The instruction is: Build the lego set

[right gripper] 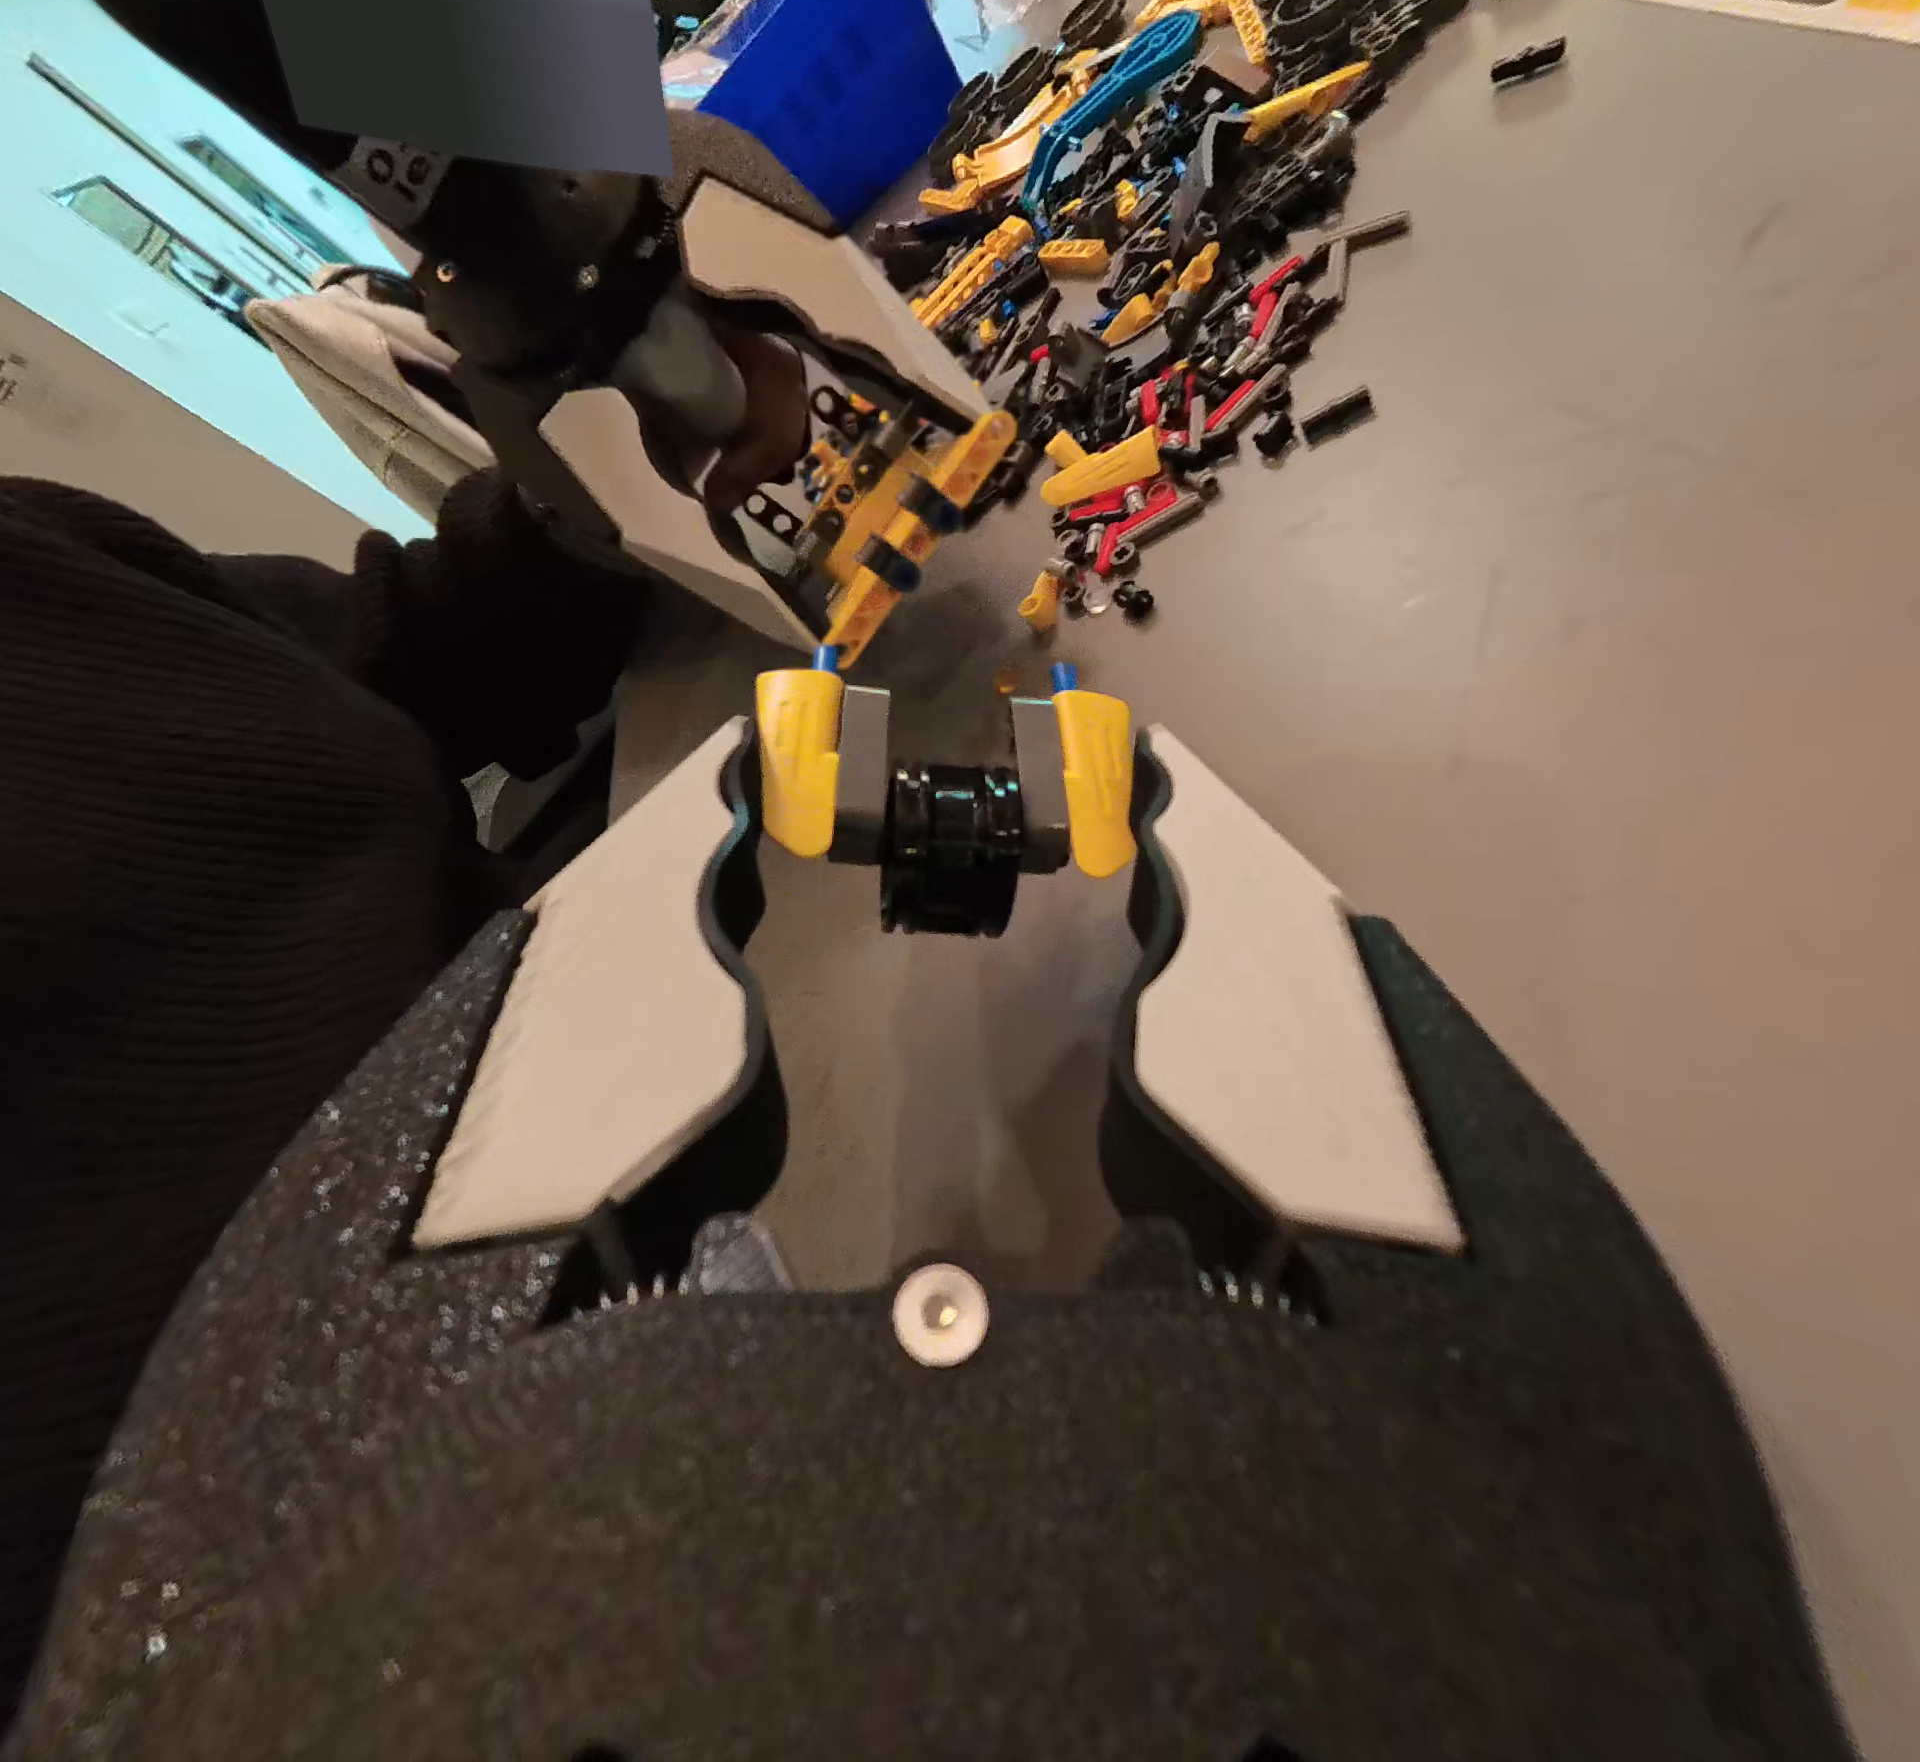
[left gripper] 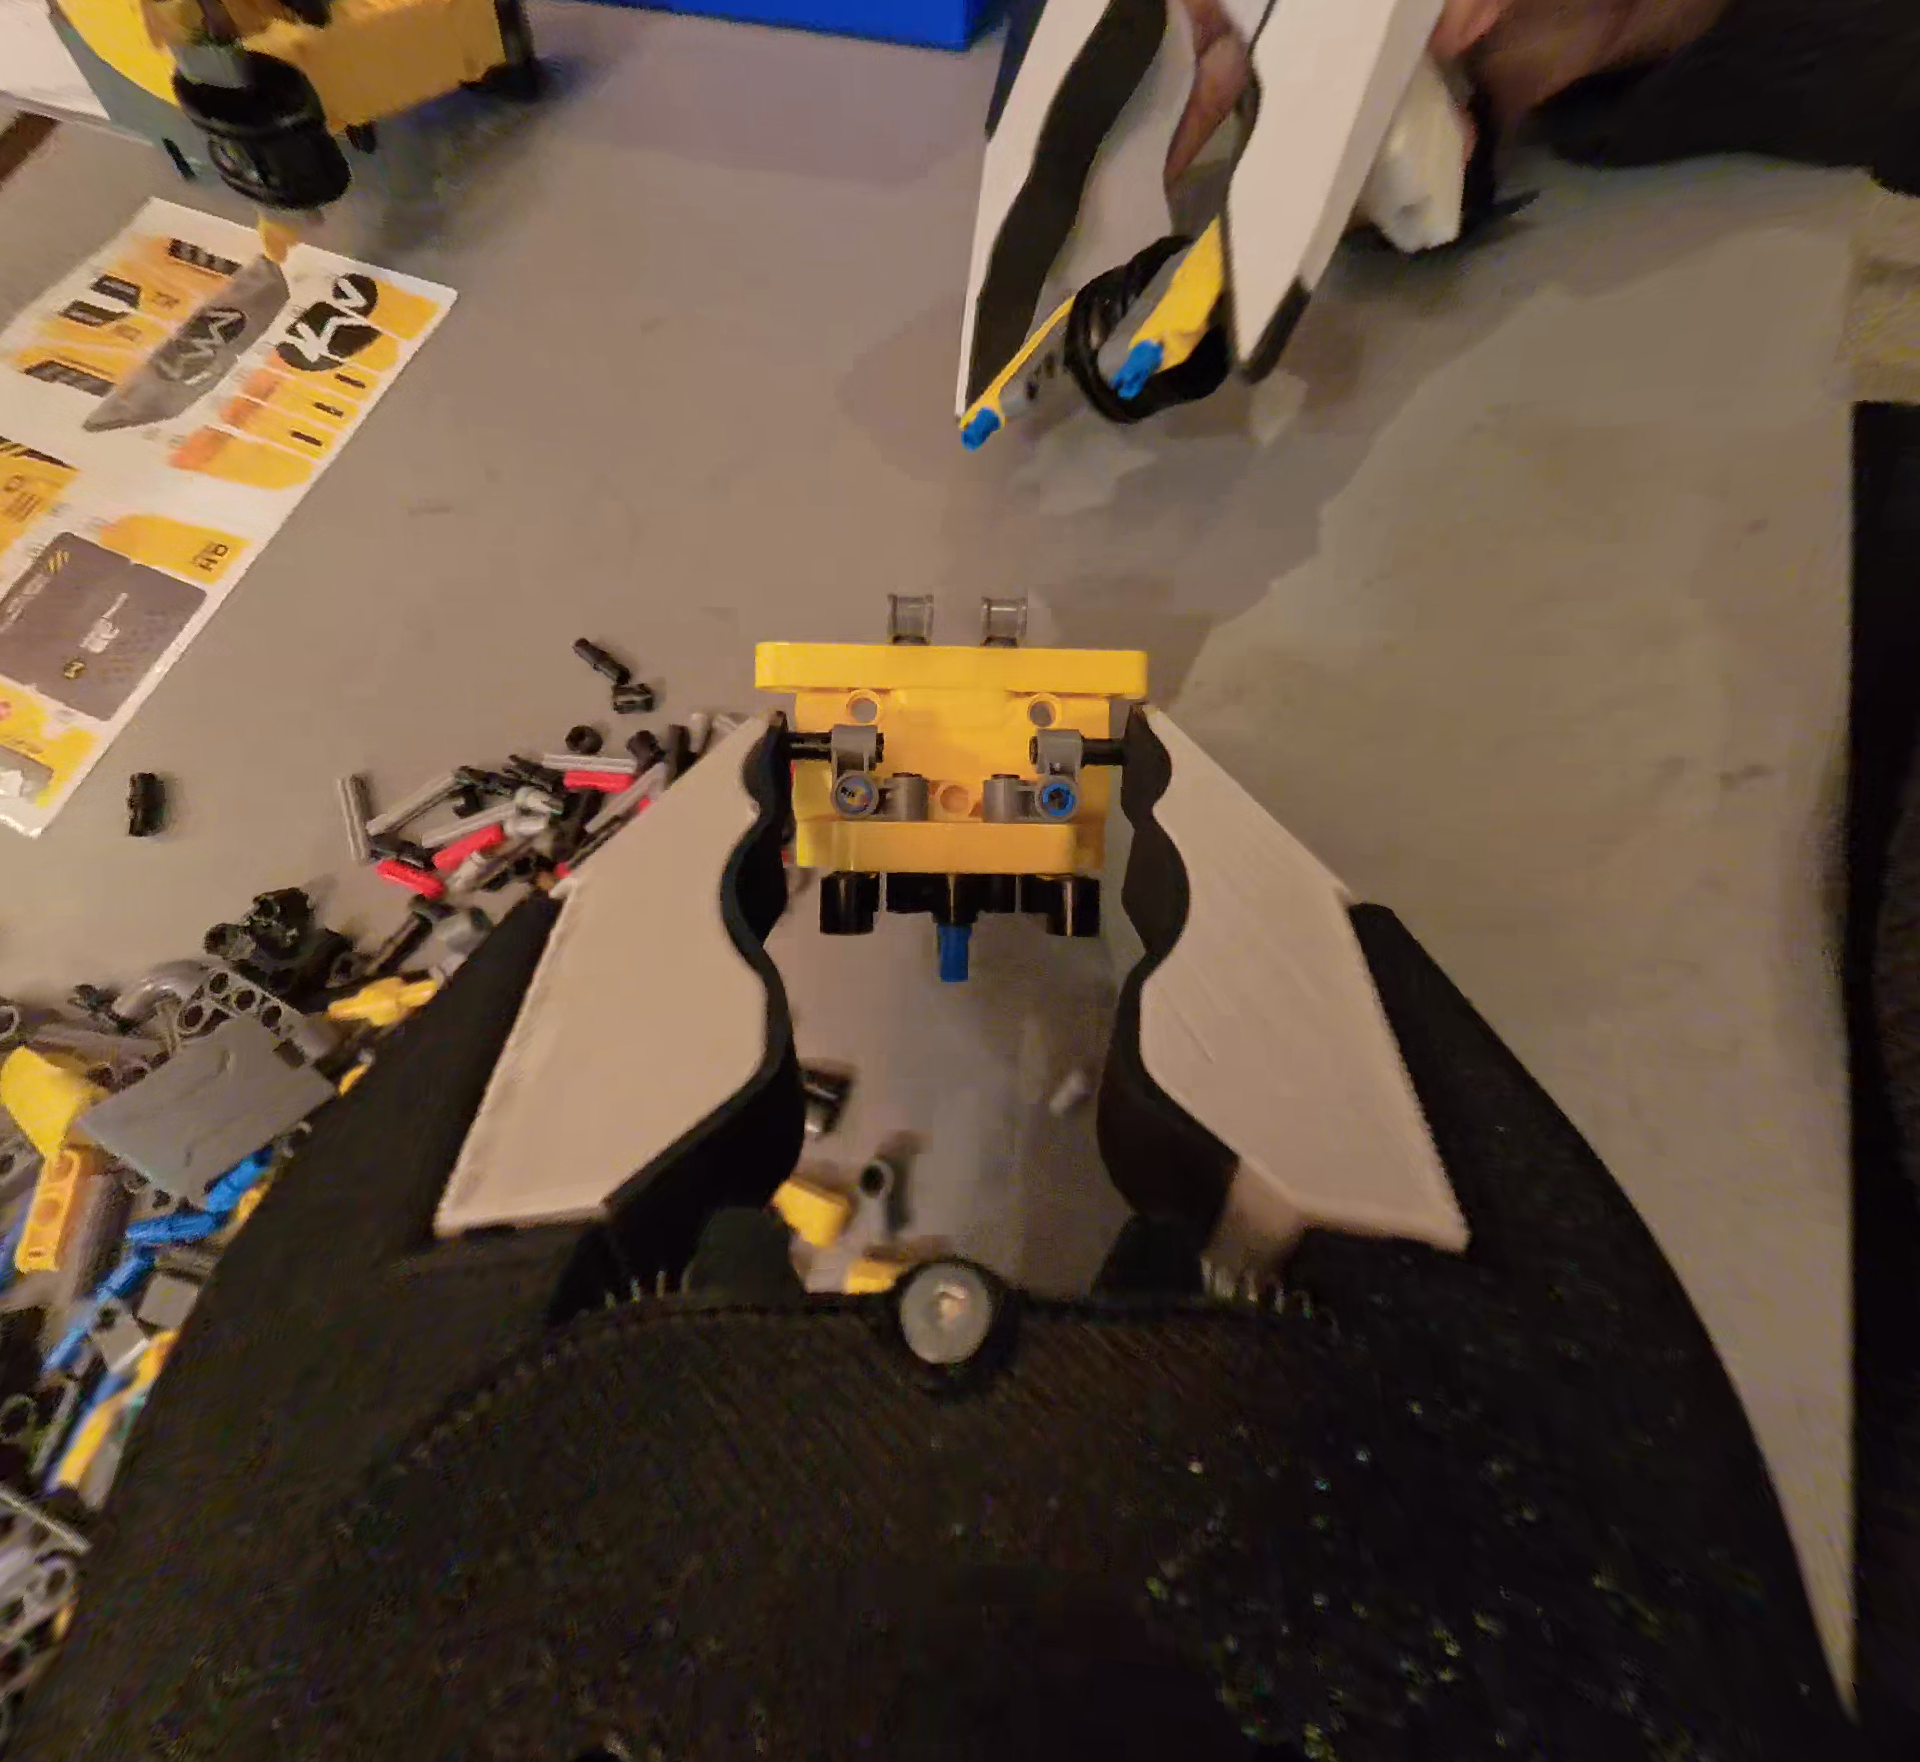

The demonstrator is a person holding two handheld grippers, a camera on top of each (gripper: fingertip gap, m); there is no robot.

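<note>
My left gripper [left gripper: 951, 777] is clamped on a yellow block assembly [left gripper: 948, 767], raised above the grey desk [left gripper: 1455, 673] with the loose parts pile [left gripper: 312, 985] toward its left edge. My right gripper [right gripper: 940, 777] pinches a wheel module [right gripper: 943, 824] (black wheel between yellow fairings) by its sides. To do this well, I judge both grips should stay square and the blue pins kept clear.

Two brick sub-assemblies, each gripped

Yellow block assembly [left gripper: 951, 777] (grey connectors, blue pins) clamped upright; black wheel assembly [right gripper: 948, 813] with yellow side panels clamped crosswise.
</note>
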